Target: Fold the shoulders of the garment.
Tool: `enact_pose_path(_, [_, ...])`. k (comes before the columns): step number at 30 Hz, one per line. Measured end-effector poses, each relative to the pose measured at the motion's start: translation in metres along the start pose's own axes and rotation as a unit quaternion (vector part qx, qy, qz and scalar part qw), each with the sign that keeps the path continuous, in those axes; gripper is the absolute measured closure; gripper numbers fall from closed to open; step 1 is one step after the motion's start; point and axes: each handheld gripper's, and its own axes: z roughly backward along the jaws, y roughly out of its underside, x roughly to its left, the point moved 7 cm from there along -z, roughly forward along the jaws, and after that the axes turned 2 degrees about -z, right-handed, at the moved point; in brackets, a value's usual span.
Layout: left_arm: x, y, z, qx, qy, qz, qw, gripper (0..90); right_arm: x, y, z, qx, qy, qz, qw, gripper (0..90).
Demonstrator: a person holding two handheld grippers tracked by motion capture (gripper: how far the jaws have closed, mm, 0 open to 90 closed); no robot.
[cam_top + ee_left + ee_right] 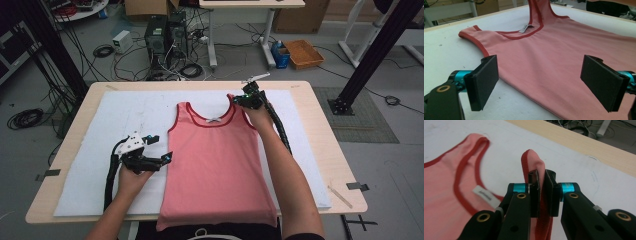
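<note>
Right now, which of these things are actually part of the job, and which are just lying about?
In use: pink tank top, its shoulder strap pinched by the right gripper; open left gripper; white mat.

Lying about: orange tray, computer tower, floor cables.

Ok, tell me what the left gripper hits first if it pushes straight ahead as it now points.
Probably the pink tank top: the open left gripper looks across its side edge, with cloth straight ahead between the jaws.

I see the pink sleeveless cotton top (215, 160) lying flat on the white foam sheet (90, 145) over the pale wooden table (320, 125). My left gripper (159, 148) sits just left of its side edge; my right gripper (248, 98) is at its far right shoulder strap (531, 161).
</note>
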Motion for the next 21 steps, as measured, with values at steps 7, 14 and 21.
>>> enact_pose_path(7, [0.0, 0.0, 0.0, 0.0, -0.001, -0.001, 1.0, 15.1, 0.021, 0.008, 0.035, -0.027, -0.024, 0.008, 0.9993, 83.5])
enact_pose_path(14, [0.0, 0.0, 0.0, 0.002, -0.003, -0.001, 1.0, 15.1, 0.05, 0.042, 0.06, -0.039, -0.057, 0.027, 0.9972, 83.5])
enact_pose_path(21, [0.0, 0.0, 0.0, 0.002, -0.005, -0.002, 1.0, 15.1, 0.07, 0.069, 0.068, -0.045, -0.072, 0.033, 0.9958, 83.4])
